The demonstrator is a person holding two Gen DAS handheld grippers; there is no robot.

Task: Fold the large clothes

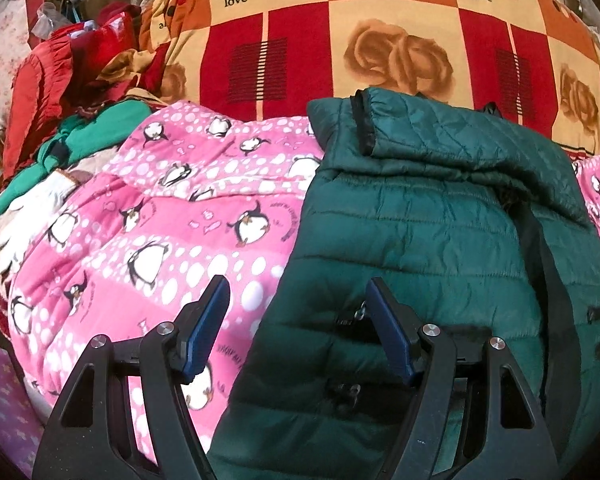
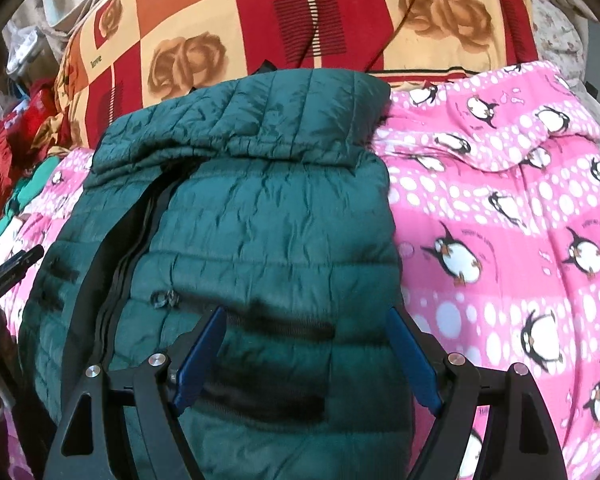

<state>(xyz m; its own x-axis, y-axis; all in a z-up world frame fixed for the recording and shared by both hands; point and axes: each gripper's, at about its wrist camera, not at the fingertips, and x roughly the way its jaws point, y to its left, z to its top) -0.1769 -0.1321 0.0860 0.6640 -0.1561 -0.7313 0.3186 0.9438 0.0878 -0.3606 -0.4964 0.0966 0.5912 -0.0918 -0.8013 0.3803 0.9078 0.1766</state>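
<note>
I see the green quilted jacket (image 2: 260, 220) lying on the pink penguin blanket (image 2: 500, 220), long axis running bottom to top of frame. My right tool (image 2: 306, 354) hangs spread and empty over its lower-centre panel; my left tool (image 1: 298, 330), equally agape, straddles its left edge.

The left gripper (image 1: 298, 302) fills the lower part of the left wrist view: two black moulded arms with triangular cut-outs, each carrying two round silver screw heads near the top. Its fingers (image 1: 204, 330) are flat, dark blue pads with rounded corners, set on black brackets. The right gripper (image 2: 306, 334), low in the right wrist view, is built the same way: black skeleton arms, silver screw heads, blue pads (image 2: 410, 360). At the left edge of that view, a black part of the other gripper shows, too blurred for detail.
</note>
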